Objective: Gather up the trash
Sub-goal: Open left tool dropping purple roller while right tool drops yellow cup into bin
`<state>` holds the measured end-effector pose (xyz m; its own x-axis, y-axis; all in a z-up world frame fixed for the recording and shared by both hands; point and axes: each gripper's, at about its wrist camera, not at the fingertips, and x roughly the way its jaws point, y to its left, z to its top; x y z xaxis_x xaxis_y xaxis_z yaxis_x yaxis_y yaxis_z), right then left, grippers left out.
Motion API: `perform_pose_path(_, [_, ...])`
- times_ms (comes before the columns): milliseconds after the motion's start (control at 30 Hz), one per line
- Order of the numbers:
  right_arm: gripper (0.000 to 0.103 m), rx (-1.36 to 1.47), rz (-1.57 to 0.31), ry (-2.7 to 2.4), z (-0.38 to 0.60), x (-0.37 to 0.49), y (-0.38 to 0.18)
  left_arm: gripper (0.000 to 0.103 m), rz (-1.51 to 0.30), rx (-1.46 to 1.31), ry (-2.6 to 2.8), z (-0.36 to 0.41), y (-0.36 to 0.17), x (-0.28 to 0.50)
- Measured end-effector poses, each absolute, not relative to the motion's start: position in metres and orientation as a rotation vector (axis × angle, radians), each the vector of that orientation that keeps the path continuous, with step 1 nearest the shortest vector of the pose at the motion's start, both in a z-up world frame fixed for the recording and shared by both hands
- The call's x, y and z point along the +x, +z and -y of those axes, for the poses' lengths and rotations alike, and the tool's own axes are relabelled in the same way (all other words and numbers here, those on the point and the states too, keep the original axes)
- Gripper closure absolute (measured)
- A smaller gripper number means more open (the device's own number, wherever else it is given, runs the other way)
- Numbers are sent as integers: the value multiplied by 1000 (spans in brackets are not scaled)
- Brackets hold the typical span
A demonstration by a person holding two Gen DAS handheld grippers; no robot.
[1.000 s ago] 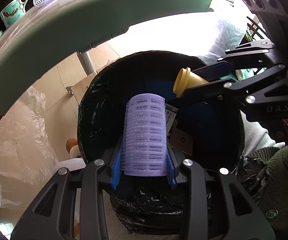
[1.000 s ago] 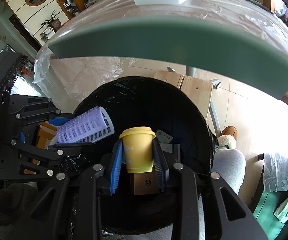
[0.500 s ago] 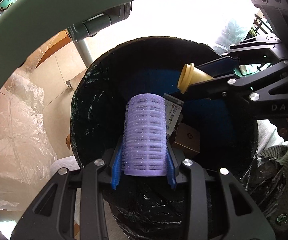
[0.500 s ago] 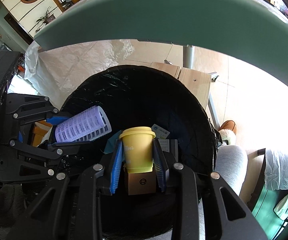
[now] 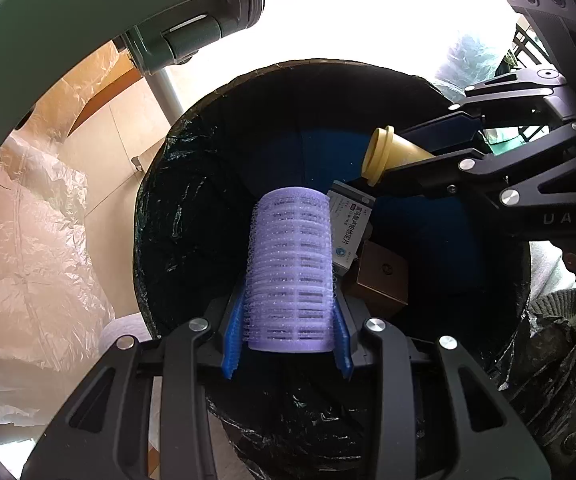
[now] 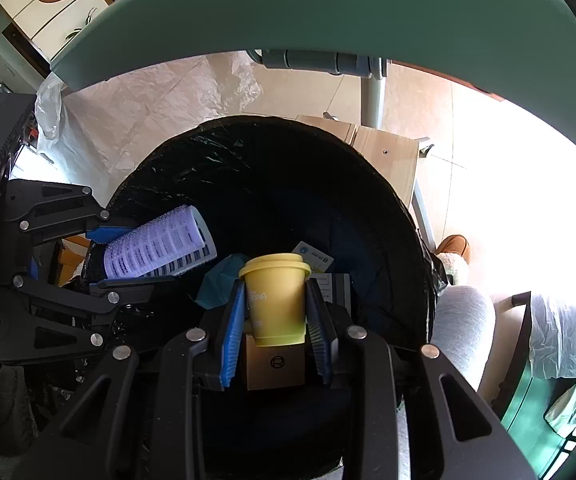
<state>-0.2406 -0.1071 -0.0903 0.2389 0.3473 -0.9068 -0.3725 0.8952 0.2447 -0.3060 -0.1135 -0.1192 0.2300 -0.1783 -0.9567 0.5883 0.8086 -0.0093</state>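
Bin (image 5: 192, 216) below | left tongs (image 5: 288, 344) grip roller (image 5: 291, 268) | right tongs (image 6: 276, 332) grip cup (image 6: 276, 300) | "DAS"

Tiled floor (image 5: 120, 152), black-lined bin (image 5: 192, 208) on it

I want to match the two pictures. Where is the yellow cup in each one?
Left wrist view: yellow cup at upper right, held sideways in the right gripper.
Right wrist view: cup at centre, upright between the blue pads.
Shared landmark: the black bin beneath.
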Motion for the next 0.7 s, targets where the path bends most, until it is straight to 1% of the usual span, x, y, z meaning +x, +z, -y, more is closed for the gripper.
perform_pose_path(300, [72, -28, -1240, 476, 108, -243, -93, 64, -1234, 380, -542, 111, -122, -302])
perform_pose_path(333, [69, -27, -1239, 464, 109, -243, -94, 51, -1236, 371, -554, 111, -122, -302])
perform_pose_path(367, [52, -18, -1240, 454, 111, -243, -94, 40, -1237, 364, -559, 110, -121, -302])
perform_pose_path(400, [39, -3, -1237, 455, 112, -244, -92, 24, -1223, 364, -549, 109, -119, -303])
perform_pose_path(433, [38, 14, -1232, 460, 114, -245, -90, 22, -1213, 361, -551, 108, -116, -304])
perform_pose_path(533, [37, 8, -1221, 453, 117, -249, -85, 22, -1197, 353, -549, 105, -114, -305])
perform_pose_path(633, [33, 30, -1210, 447, 122, -252, -78, 21, -1202, 351, -546, 101, -112, -309])
perform_pose_path(700, [28, 41, -1195, 440, 125, -255, -69, 21, -1194, 355, -540, 101, -107, -312])
